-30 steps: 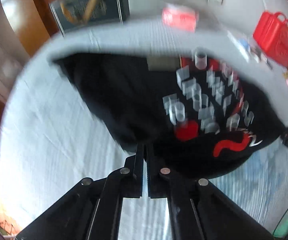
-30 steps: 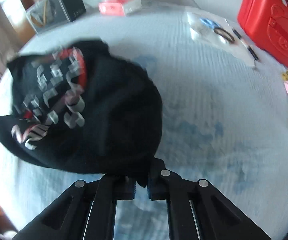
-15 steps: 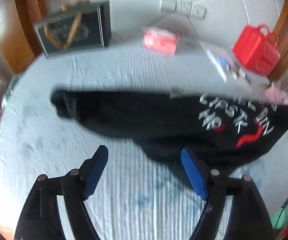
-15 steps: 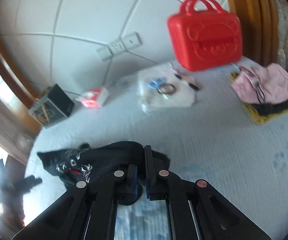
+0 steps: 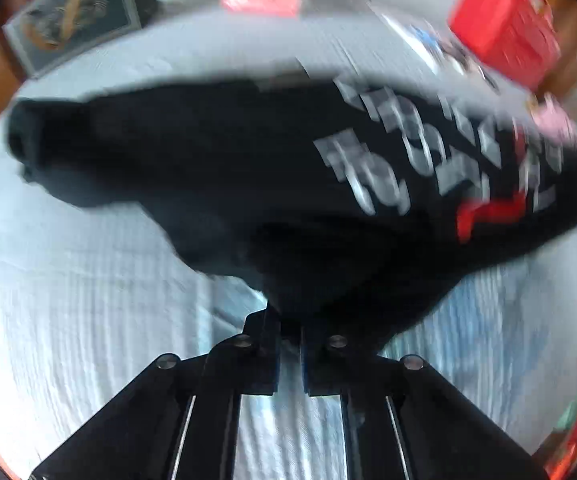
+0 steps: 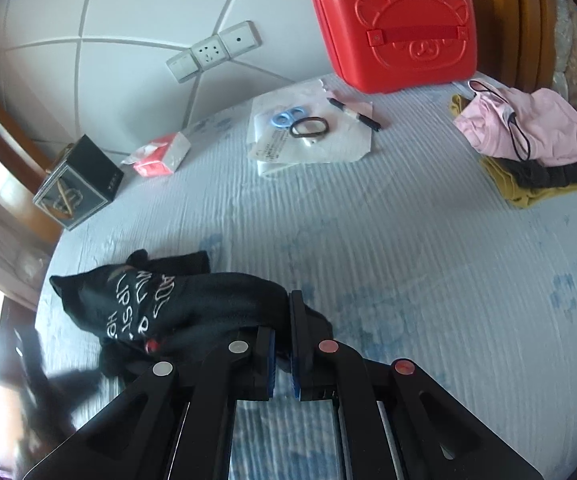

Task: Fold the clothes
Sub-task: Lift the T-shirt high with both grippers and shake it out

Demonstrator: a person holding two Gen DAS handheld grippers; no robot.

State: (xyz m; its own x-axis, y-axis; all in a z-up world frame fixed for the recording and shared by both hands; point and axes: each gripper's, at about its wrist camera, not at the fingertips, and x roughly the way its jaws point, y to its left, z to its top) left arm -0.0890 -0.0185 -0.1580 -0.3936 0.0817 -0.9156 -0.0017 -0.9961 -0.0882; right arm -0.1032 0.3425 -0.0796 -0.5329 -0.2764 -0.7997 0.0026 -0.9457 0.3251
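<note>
A black T-shirt (image 5: 228, 168) with white lettering and a red mark lies bunched on the pale blue sheet (image 5: 68, 320). In the blurred left wrist view my left gripper (image 5: 288, 328) sits at the shirt's near edge. Its jaws are closing, with dark fabric pinched between them. In the right wrist view the same shirt (image 6: 192, 300) lies at lower left in a crumpled heap. My right gripper (image 6: 282, 340) is shut on a fold of it at the heap's right end. The other gripper shows only as a dark blur at the far left.
A red carry case (image 6: 396, 28) stands against the padded wall at the back. Before it lies a plastic bag with hair ties and a pen (image 6: 308, 132). A pile of pink, black and yellow clothes (image 6: 528, 140) sits right. A dark box (image 6: 78, 186) and a red packet (image 6: 160, 156) sit left.
My left gripper let go, opened wide, came down and shut again on the shirt's near edge. The right gripper kept its hold, rose and rolled, so its view now reaches the wall.
</note>
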